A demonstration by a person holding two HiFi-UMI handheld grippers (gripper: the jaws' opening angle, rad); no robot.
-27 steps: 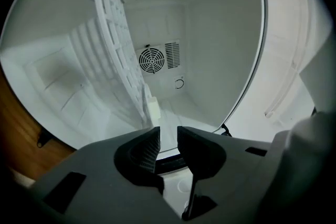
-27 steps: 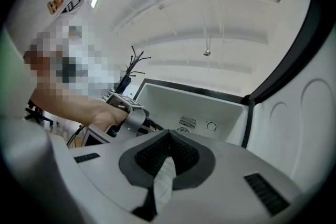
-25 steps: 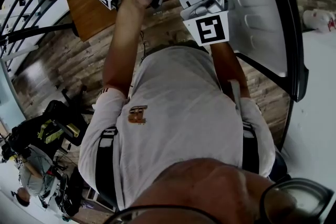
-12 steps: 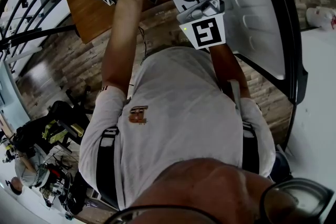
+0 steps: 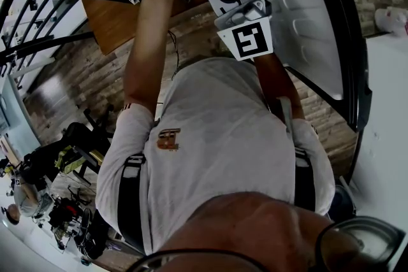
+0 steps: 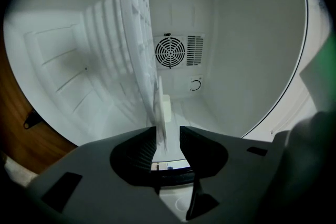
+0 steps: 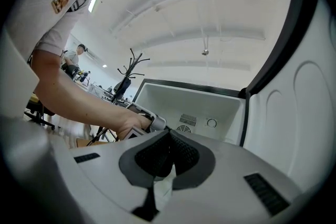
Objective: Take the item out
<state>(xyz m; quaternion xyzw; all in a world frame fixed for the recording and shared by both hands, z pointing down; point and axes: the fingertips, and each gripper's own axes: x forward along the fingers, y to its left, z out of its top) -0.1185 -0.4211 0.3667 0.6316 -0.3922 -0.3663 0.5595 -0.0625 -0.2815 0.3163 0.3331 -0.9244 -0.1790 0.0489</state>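
White grid rack (image 6: 135,44), one only, is seen edge-on, running from 12 o'clock down between the widely parted fingers (image 6: 137,148) of the left gripper (image 6: 168,136), nearer the 9 o'clock one. The right gripper (image 7: 167,139), second of two, is pinched together, empty.

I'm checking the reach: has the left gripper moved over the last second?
Yes. In the head view the left gripper has edged slightly up-frame, away from the wood panel below it.
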